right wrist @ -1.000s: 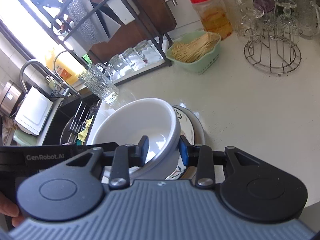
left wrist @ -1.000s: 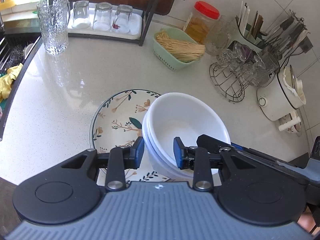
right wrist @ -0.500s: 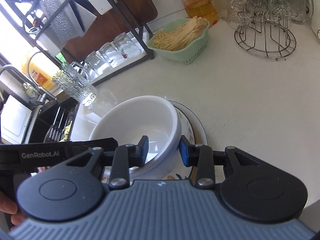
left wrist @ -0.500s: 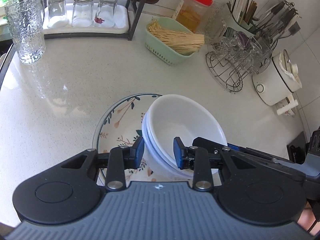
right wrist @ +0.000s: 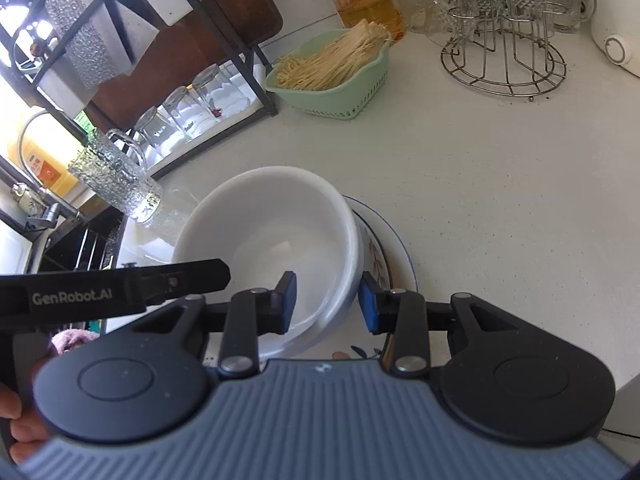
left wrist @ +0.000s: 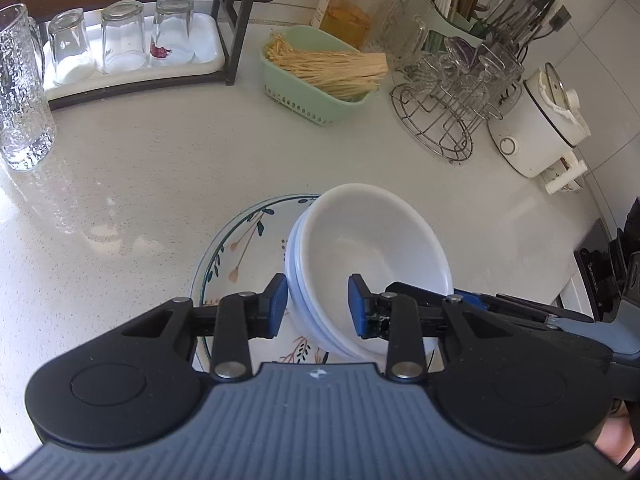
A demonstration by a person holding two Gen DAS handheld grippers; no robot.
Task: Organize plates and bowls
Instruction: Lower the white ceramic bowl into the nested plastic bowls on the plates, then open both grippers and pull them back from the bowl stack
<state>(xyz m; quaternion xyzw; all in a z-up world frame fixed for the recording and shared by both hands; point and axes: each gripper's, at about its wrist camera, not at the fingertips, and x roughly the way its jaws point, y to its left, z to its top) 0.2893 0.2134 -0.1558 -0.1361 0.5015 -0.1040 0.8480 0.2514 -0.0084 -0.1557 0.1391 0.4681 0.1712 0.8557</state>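
Left wrist view, lower centre: my left gripper [left wrist: 318,300] straddles the near rim of the white bowls [left wrist: 372,248], stacked and tilted on the floral plate [left wrist: 240,236]. Jaws partly spread; whether the pads touch, I cannot tell. Right gripper [right wrist: 328,304] straddles the opposite rim likewise. I judge both should lower evenly, then release.

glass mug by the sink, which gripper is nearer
Left. The left gripper grips the white bowls on the glass mug side; the right gripper grips their far side.
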